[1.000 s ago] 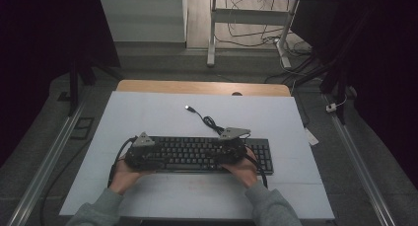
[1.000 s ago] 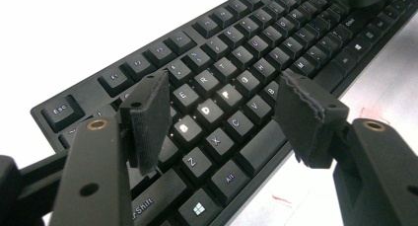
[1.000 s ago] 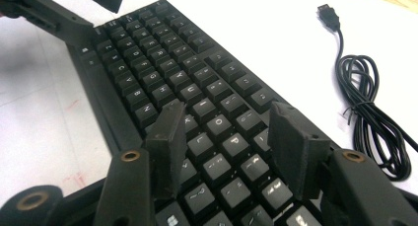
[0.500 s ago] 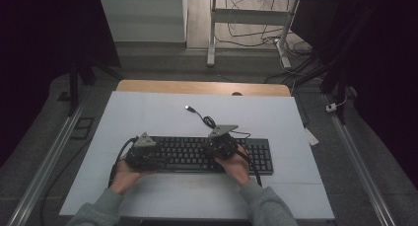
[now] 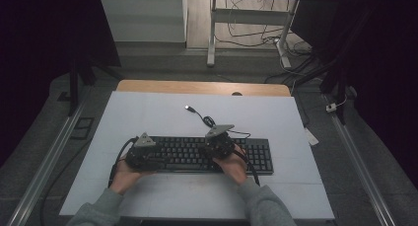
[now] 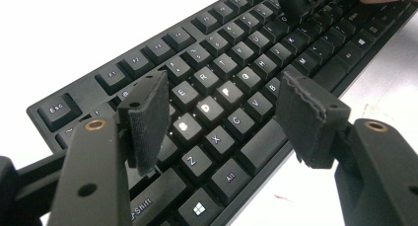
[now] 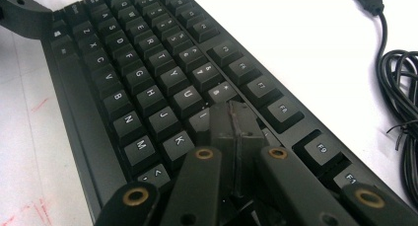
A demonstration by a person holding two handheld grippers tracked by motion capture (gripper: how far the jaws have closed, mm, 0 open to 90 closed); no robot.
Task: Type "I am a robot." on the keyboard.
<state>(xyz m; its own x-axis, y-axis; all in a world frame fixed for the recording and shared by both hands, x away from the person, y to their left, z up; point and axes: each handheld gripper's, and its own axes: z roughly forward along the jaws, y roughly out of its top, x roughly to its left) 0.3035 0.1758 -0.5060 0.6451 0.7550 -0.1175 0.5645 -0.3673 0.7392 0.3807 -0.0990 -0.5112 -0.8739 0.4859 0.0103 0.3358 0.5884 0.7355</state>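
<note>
A black keyboard lies across the near middle of the white table. My left gripper hovers over its left end; in the left gripper view its jaws stand open above the letter keys, pads apart with nothing between them. My right gripper is over the keyboard's middle. In the right gripper view its jaws are pressed together, tips down on the keys near the I and K keys. The keyboard's black cable coils behind it, ending in a USB plug.
The coiled cable lies on the table right of the keyboard in the right gripper view. A wooden strip edges the table's far side. Metal rails run along both sides. Bare table surface lies behind and in front of the keyboard.
My right gripper has moved left along the keyboard, from near the number pad side toward the middle. The left gripper has stayed over the left end.
</note>
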